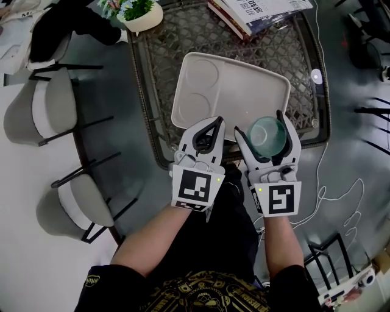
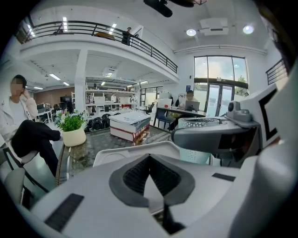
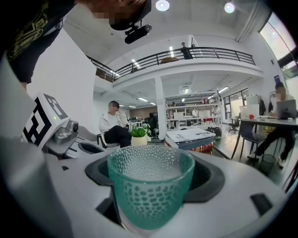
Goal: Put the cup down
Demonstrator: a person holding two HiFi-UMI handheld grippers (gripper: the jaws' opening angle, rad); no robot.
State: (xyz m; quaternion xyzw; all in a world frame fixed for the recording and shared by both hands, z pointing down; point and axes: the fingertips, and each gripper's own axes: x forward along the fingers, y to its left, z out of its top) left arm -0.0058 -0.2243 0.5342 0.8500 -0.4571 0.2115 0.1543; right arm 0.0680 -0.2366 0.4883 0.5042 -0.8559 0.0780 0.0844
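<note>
The person's two forearms reach forward side by side from the bottom of the head view, each hand wrapped round a gripper, with the marker cubes facing up toward the camera. The left gripper sits at the near edge of the tabletop, and the left gripper view shows its jaws together with their dark pads meeting and nothing between them. Just beside it, the right gripper points the same way, and its jaws are clamped on the sides of a green glass cup. The cup is upright with its mouth facing up. In the right gripper view its dimpled wall fills the space between the two pads. From the head view the cup lies over the near right corner of a white tray; whether it touches the tray cannot be told. The tray rests on the woven-pattern tabletop and has two round hollows moulded into its left part. At the far end of the tabletop a stack of books lies on the right, and a pale pot holding a leafy green plant with small flowers stands on the left. Two grey chairs stand off the tabletop's left side.
</note>
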